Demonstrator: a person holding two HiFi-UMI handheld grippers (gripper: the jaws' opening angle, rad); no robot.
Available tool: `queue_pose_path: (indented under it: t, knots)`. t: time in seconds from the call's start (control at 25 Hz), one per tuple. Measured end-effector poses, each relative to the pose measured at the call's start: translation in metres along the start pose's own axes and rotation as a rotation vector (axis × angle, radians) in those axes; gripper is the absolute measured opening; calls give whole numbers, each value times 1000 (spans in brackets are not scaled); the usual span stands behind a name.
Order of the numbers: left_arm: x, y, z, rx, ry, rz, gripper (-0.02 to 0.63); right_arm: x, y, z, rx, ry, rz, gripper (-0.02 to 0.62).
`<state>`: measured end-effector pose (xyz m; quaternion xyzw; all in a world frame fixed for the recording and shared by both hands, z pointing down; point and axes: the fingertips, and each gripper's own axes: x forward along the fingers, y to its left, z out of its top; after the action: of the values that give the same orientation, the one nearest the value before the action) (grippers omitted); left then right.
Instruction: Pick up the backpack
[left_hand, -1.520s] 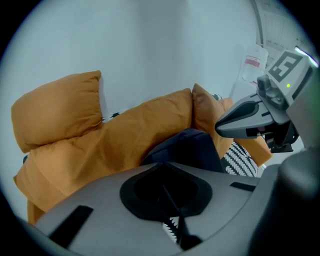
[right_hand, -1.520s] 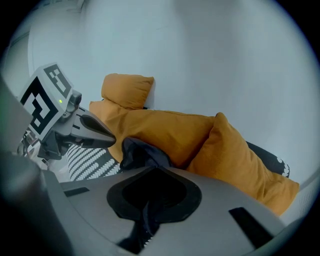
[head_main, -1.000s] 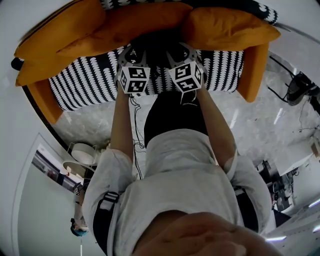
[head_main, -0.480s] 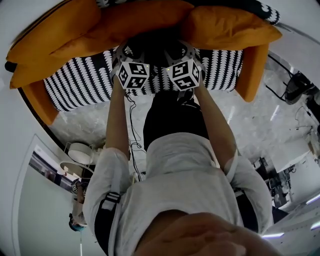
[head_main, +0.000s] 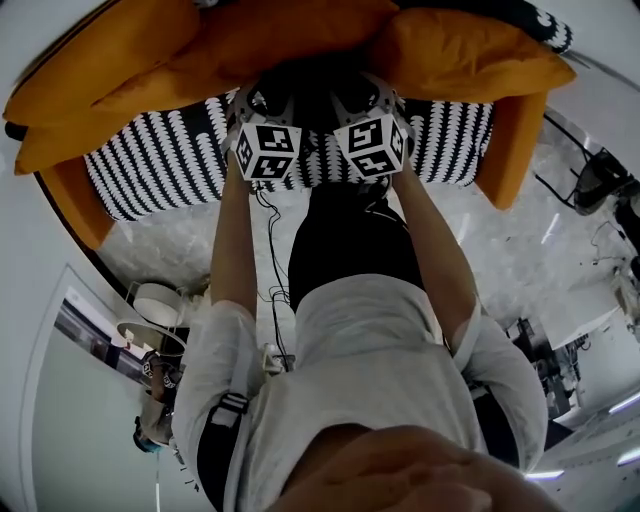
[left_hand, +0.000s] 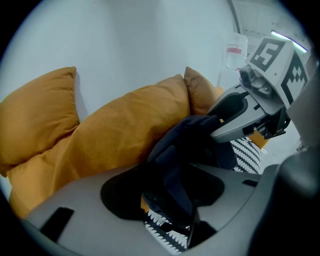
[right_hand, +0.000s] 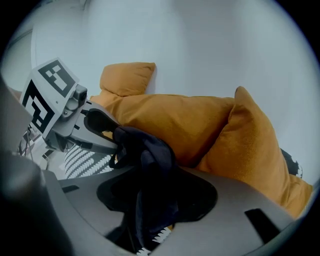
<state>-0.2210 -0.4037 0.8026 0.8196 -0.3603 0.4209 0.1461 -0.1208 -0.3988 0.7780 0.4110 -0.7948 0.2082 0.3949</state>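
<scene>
Looking first at the backpack (right_hand: 147, 150): slumping as a dark, crumpled heap on the striped sofa seat (head_main: 150, 165), leaning back into the orange cushions (head_main: 270, 45). Lying straight ahead of and just below both tools, about midway between them, so favouring neither hand.

Straddling a fold of the dark fabric with the left gripper (left_hand: 172, 195), jaws standing wide apart and not pinching. Doing the same on the other side with the right gripper (right_hand: 150, 200), released, a bunched ridge of cloth running up between its jaws. Pointing both tools down and away from the person, side by side, nearly nose to nose over the top of the bag.

Probably standing with the long axis upright along the cushions, though hiding too much behind the marker cubes (head_main: 265, 152) in the head view for certainty.

Judging the coming move: calling for little more than closing on cloth already lying between the jaws, then lifting straight up and away from the cushions. Risking a hold on a loose fold only, with the bag sagging or swinging underneath.
</scene>
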Motion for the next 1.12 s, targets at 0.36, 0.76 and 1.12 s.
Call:
queue_pose_path:
  t: [0.36, 0.76, 1.12]
  knots:
    - [-3, -1, -1, -26, -6, 44, 212, 1, 2, 3, 21, -6, -31, 205]
    - [10, -3, 1, -166, -45, 53, 92, 1, -1, -7, 35, -31, -47, 122]
    - [10, -18, -7, -205, -55, 54, 72, -4, 1, -16, 39, -36, -47, 100]
